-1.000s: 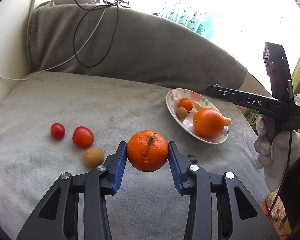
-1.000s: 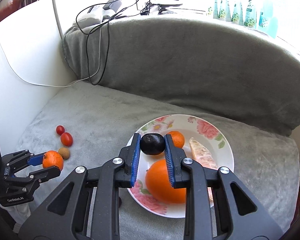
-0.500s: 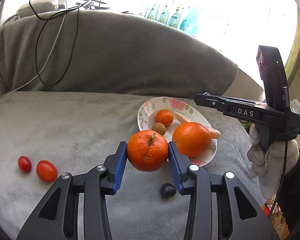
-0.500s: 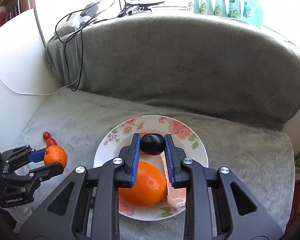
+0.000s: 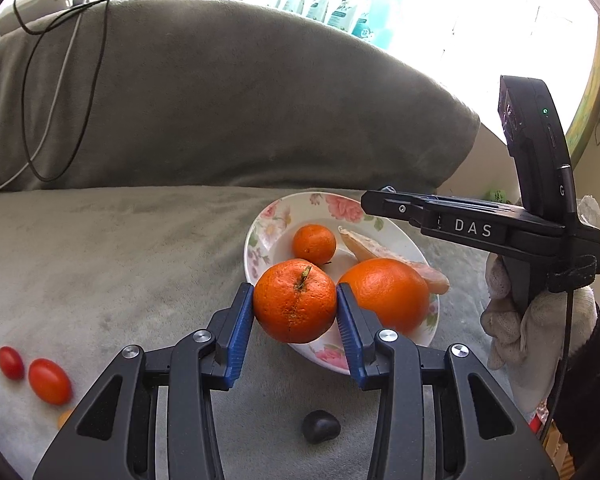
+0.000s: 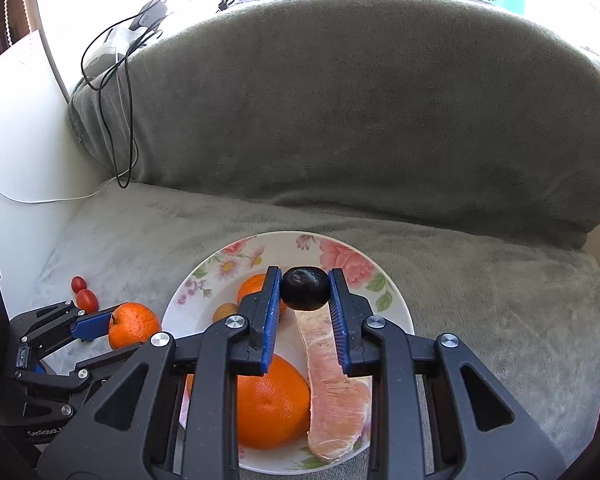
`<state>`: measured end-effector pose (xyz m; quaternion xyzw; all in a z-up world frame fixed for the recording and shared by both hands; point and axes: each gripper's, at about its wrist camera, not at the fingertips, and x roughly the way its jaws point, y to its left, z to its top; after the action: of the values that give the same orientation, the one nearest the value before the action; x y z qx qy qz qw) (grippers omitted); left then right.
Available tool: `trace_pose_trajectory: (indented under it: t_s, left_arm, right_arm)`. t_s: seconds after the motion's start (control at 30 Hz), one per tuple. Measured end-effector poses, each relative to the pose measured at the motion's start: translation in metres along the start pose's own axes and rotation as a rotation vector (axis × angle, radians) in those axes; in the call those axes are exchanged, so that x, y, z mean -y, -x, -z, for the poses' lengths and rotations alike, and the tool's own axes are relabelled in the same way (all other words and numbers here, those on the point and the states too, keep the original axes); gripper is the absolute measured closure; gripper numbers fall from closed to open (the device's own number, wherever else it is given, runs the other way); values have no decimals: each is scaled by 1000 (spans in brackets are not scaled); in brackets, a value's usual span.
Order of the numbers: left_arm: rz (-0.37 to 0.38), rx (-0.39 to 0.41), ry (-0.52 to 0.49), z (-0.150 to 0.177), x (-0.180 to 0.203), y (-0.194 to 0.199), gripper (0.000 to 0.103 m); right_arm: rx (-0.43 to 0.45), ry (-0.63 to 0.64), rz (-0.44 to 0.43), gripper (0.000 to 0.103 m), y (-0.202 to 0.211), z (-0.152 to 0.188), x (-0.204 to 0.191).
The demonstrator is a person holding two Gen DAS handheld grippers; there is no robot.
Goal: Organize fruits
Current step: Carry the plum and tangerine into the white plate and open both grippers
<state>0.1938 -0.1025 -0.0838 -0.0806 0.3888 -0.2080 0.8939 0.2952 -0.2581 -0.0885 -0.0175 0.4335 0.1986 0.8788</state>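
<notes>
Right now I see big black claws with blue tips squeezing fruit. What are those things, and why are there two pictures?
They are not robot arms. A person holds a grabber tool in each hand, and each tool has a camera looking along its two fingers. That gives two pictures.

The left camera's picture shows the left gripper squeezing a mandarin. To its right a gloved hand holds the other tool.

The right camera's picture shows the right gripper pinching a small dark fruit above the flowered plate.

On the plate lie a big orange, a smaller mandarin, a little brown fruit and a peeled citrus wedge. On the grey blanket are two cherry tomatoes and another dark fruit.
</notes>
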Motion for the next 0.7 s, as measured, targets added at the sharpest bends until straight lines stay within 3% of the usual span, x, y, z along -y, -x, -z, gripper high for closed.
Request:
trace_pose_trajectory:
  t_s: [0.6,0.7]
  left_arm:
    - [15,-8,6,-7,-1,-12,63]
    - [24,-10,9,-7,-1,-15,63]
  right_arm:
    - [5,-26,-6,77,-3,-1,5]
    - [11,-33,-4,59,-2,-1,6]
